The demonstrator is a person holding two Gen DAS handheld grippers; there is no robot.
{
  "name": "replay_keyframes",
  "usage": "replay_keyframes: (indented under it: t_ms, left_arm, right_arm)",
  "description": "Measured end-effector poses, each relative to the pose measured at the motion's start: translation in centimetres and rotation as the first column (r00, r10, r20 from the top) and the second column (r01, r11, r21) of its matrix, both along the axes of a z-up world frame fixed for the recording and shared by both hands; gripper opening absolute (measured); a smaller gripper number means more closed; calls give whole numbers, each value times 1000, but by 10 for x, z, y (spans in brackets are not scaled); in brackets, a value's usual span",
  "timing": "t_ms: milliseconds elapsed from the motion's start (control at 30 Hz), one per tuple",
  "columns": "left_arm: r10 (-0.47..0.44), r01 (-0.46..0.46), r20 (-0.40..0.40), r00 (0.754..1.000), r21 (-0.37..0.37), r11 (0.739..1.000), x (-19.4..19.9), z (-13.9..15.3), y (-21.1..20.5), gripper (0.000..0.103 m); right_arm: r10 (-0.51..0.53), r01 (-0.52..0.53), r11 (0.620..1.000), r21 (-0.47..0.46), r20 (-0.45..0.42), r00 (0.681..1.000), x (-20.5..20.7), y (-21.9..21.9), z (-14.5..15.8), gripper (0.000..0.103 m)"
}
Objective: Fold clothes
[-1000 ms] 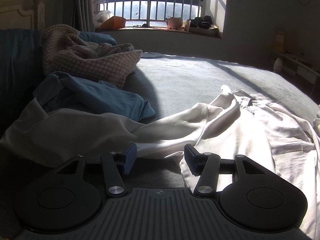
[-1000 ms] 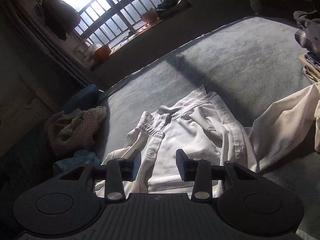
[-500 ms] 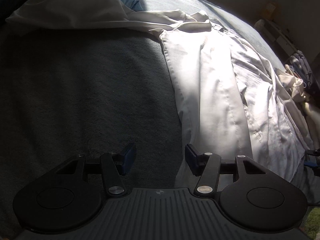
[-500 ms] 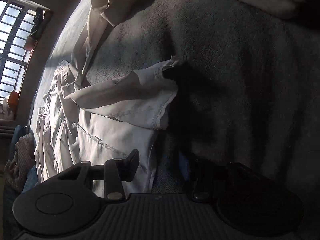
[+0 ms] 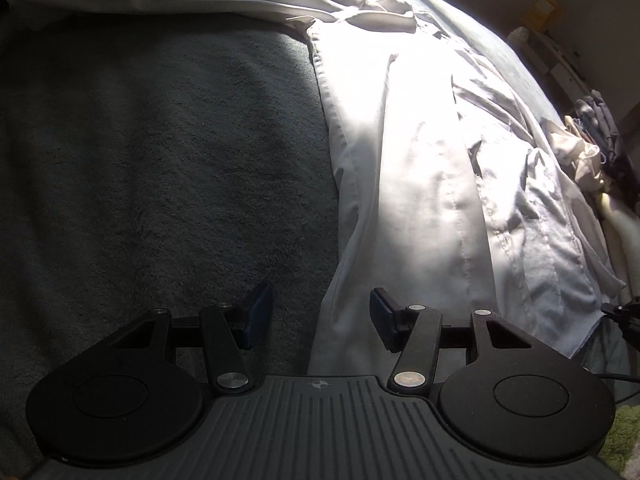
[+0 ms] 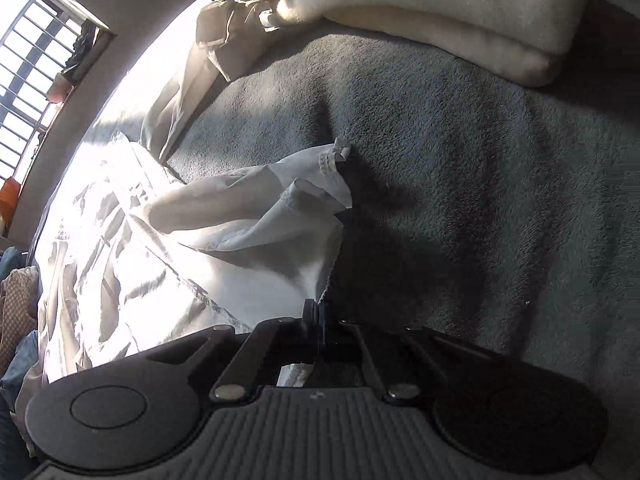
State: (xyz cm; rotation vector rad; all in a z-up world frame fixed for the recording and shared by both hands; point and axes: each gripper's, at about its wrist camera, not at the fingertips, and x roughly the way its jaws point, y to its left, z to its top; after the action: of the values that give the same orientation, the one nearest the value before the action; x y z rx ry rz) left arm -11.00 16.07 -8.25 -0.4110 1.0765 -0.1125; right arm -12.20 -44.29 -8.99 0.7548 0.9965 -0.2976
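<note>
a home bedroom: a bed point(image 6: 480, 160) under a grey fleecy blanket strewn with loose clothes point(image 5: 420, 160), a folded cream blanket point(image 6: 440, 8), and a barred window point(image 6: 28, 60) letting sun in.

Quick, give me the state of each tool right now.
Left tool: open, holding nothing, over the shirt hem.
Right tool: closed on the shirt's edge.

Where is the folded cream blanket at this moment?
In the right wrist view, the folded cream blanket lies at the top right on the grey bed cover, beyond the white shirt.
</note>
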Motion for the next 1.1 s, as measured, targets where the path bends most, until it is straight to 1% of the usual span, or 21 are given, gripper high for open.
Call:
replay_keyframes:
  t_ms: [133,267,367,467,533,567,600,633,667,733,767,800,833,867,900,933,967,1000,1033,1067,1100]
  left_arm:
    - [-14,14,-7,1000,-7,1000,-1,-2,1,54]
    - [-27,27,-11,1000,-4,1000,1,-3,1,54]
    - [-33,33,-13,999,-3,999,2,-2,2,54]
    - [-38,38,-15,999,-6,999,1,-2,2,54]
    - [-43,43,-16,999,-7,999,0,-1,2,54]
    - [-46,46,-16,999,-8,999,-1,-1,2,54]
    - [-49,49,-17,999,-9,999,-1,-1,2,54]
    - [-52,51,-17,999,-10,999,-2,-1,2,54]
    - [-54,54,-18,998,-10,998,-2,-1,2,54]
    - [-60,60,-18,998,-12,998,-3,0,2,54]
    - [-63,63,-19,998,-13,998,-4,0,2,54]
    - [-66,65,-19,998,-13,998,-4,0,2,54]
    - [-68,68,-19,997,-14,998,-5,0,2,54]
    - [-71,71,-20,997,-15,997,-6,0,2,54]
    - [-74,74,-20,997,-16,997,-6,0,2,54]
    - [-77,76,-20,997,-16,997,-7,0,2,54]
    - [-79,79,-21,997,-17,997,-7,1,2,54]
    - [-82,82,-21,996,-18,996,-8,1,2,54]
    - [-86,85,-20,996,-16,996,-8,1,2,54]
    - [-89,89,-20,996,-14,996,-9,1,2,54]
    - [-92,92,-19,996,-12,996,-9,1,2,54]
  right_arm:
    - [-19,18,1000,-25,-33,999,-18,-6,1,0]
    - [-36,33,998,-47,-75,996,-31,-6,-9,0]
    - [-12,4,996,-93,-84,996,-34,0,-7,0]
    - [27,-38,986,-160,-70,997,-31,8,1,0]
    - [35,-41,982,-184,-36,999,-32,9,12,6]
    - [33,-37,975,-219,-21,999,-34,9,20,10]
    - [31,-31,967,-254,-6,1000,-36,9,27,21]
    - [19,-13,954,-300,17,1000,-39,9,36,26]
    - [7,7,939,-345,40,999,-41,8,44,26]
    - [-13,69,904,-421,136,991,-46,13,64,27]
    - [32,65,896,-440,210,977,-46,18,75,27]
    - [124,-13,899,-437,225,966,-37,28,80,27]
    - [215,-93,895,-436,240,947,-27,37,85,28]
    - [313,-212,898,-385,222,923,-14,52,83,28]
    - [409,-329,885,-331,210,888,-1,67,80,29]
    - [500,-441,855,-273,204,842,13,82,77,30]
    - [585,-547,809,-214,204,785,26,96,74,30]
    - [660,-643,751,-150,182,729,36,117,65,30]
    - [729,-727,681,-82,166,664,47,138,56,30]
    - [784,-785,617,-59,133,606,51,159,47,30]
    - [822,-822,567,-53,93,562,53,176,39,30]
